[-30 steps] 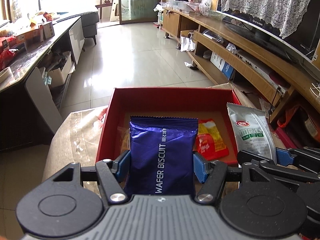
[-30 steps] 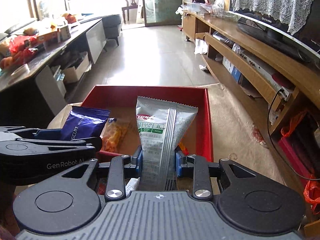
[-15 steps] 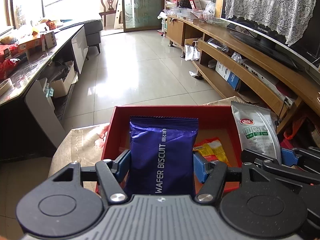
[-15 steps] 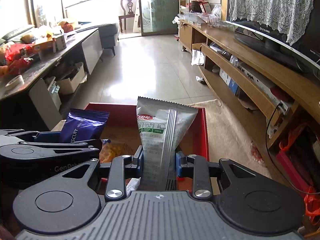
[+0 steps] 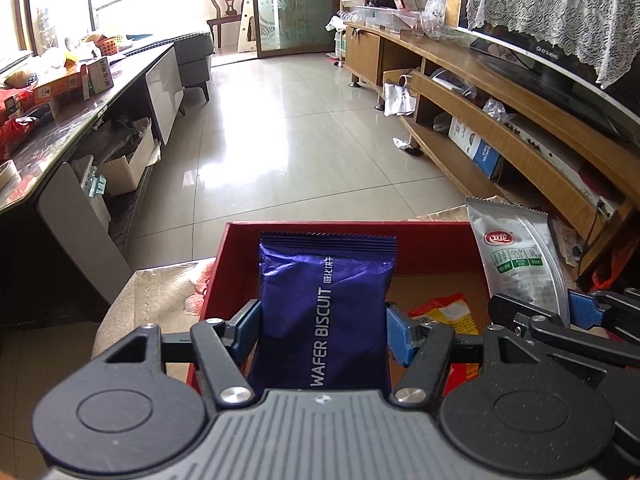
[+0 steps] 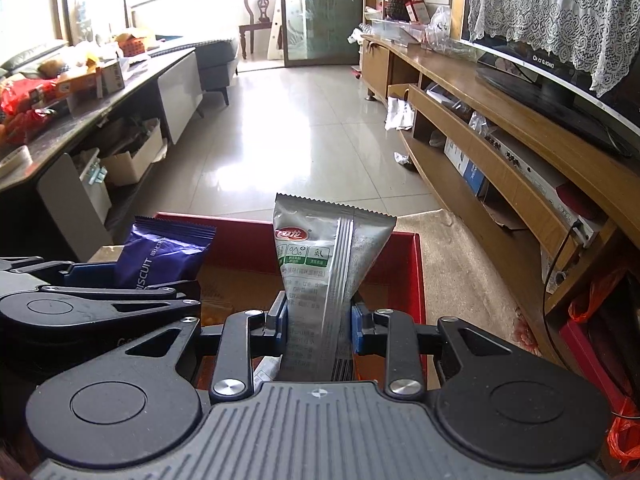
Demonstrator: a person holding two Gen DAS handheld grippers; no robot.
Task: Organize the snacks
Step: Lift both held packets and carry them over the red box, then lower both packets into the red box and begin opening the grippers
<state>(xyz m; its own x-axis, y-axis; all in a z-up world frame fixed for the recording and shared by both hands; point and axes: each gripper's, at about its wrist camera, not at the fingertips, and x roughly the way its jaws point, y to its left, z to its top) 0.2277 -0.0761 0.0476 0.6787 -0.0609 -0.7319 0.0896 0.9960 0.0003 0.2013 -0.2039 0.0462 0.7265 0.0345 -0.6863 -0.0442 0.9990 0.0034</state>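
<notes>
Both tools have drawn back over the red box (image 5: 432,240), left tool (image 5: 322,330) clamping the wafer packet (image 5: 324,312), right tool (image 6: 319,322) the silver packet (image 6: 320,264).

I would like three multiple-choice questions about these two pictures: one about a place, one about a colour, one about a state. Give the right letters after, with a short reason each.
1. Where does the yellow and red packet lie?
A. inside the red box
B. on the floor tiles
C. on the TV shelf

2. What colour is the wafer biscuit pack in the left tongs?
A. green
B. purple-blue
C. orange

3. In what state are the right tongs?
A. open and empty
B. shut on the silver packet
C. shut on a cup

Answers:
1 A, it rests on the brown bottom within the walls of the red box.
2 B, its shiny wrapper is purple-blue with white letters.
3 B, both blue pads press the sides of the silver packet, which stands upright between them.
</notes>
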